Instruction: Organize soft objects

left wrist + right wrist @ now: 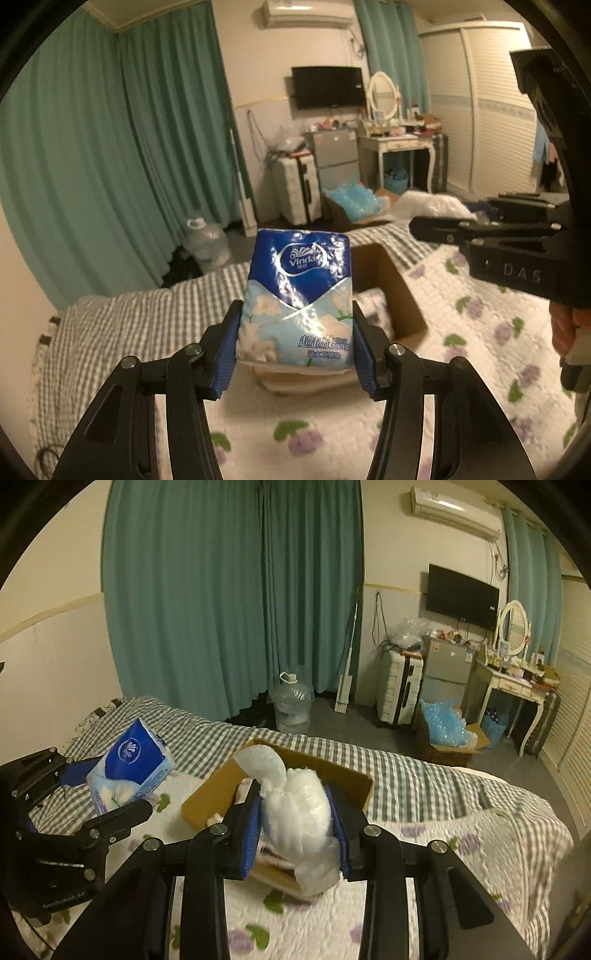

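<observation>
My left gripper (295, 343) is shut on a blue and white Vinda tissue pack (297, 295), held upright above the bed in front of an open cardboard box (399, 280). The pack also shows in the right wrist view (131, 768), left of the box (214, 794). My right gripper (295, 834) is shut on a white soft bundle in thin plastic (299, 808), held over the box. Another tissue pack (373, 310) lies inside the box. The right gripper's body (517, 251) shows at the right of the left wrist view.
The box stands on a bed with a floral quilt (461, 867) over a grey checked sheet (424, 775). Beyond the bed are teal curtains (229, 590), a water jug (293, 701), a suitcase (400, 690), a box of blue plastic (447, 727) and a dressing table (517, 679).
</observation>
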Demonstrator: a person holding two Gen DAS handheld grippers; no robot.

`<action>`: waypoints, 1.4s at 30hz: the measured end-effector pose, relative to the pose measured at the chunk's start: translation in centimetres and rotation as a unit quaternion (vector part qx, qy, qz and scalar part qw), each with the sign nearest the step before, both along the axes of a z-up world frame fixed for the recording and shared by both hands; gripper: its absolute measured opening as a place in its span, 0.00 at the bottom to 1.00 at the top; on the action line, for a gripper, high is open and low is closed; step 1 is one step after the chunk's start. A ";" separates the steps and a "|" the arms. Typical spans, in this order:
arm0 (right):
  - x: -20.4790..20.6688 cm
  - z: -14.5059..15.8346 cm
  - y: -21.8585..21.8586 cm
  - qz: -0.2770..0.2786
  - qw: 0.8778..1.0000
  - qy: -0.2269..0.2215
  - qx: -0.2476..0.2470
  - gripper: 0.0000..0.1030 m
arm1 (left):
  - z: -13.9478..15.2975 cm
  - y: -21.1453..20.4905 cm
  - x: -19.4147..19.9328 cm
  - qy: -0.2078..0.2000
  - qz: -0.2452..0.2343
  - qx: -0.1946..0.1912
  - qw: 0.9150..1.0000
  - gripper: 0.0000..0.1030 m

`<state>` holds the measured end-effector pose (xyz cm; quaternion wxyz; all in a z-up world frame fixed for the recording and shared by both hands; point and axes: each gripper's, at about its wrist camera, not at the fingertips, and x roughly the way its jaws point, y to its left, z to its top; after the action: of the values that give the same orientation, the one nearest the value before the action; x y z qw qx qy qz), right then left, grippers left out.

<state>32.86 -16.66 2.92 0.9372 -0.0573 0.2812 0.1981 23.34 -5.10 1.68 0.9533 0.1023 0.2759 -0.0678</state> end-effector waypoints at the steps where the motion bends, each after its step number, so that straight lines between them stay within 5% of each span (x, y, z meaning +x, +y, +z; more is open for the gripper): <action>1: 1.7 -0.6 0.2 -0.001 1.000 0.006 0.001 0.32 | -0.3 0.2 1.2 0.002 0.000 0.000 1.000 0.51; 11: 13.7 -9.0 0.8 -0.003 0.996 0.075 0.039 0.32 | -7.4 1.6 14.9 0.057 0.001 0.010 0.998 0.51; 17: 15.5 -11.5 0.8 -0.016 0.998 0.050 0.029 0.34 | -11.4 1.3 17.6 0.050 -0.015 0.034 0.998 0.54; 19: 15.6 -11.5 1.0 -0.013 0.999 0.039 0.019 0.43 | -11.6 0.8 17.4 0.045 -0.019 0.041 0.998 0.69; 21: 15.4 -11.4 0.8 -0.019 0.999 0.032 0.020 0.71 | -11.3 0.9 17.6 0.050 -0.024 0.034 0.998 0.76; 24: 15.2 -10.8 0.0 -0.035 0.998 0.042 0.040 0.75 | -10.3 1.0 16.8 0.035 -0.014 0.027 0.999 0.81; 31: 9.9 -3.2 -2.1 -0.071 0.997 0.013 0.025 0.75 | -4.1 1.8 12.0 0.001 0.003 0.009 1.000 0.81; 38: -0.8 9.9 -2.9 -0.067 0.995 -0.071 0.026 0.94 | 7.2 2.7 2.2 -0.112 0.057 0.018 0.992 0.94; 42: -6.2 14.0 -2.8 -0.052 0.994 -0.090 0.039 0.99 | 12.1 4.4 -3.9 -0.173 0.083 0.000 0.981 0.96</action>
<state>26.65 -19.43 16.92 0.9692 -0.0236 0.1903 0.1543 19.45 -0.74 13.74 0.9890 0.0890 0.1144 0.0304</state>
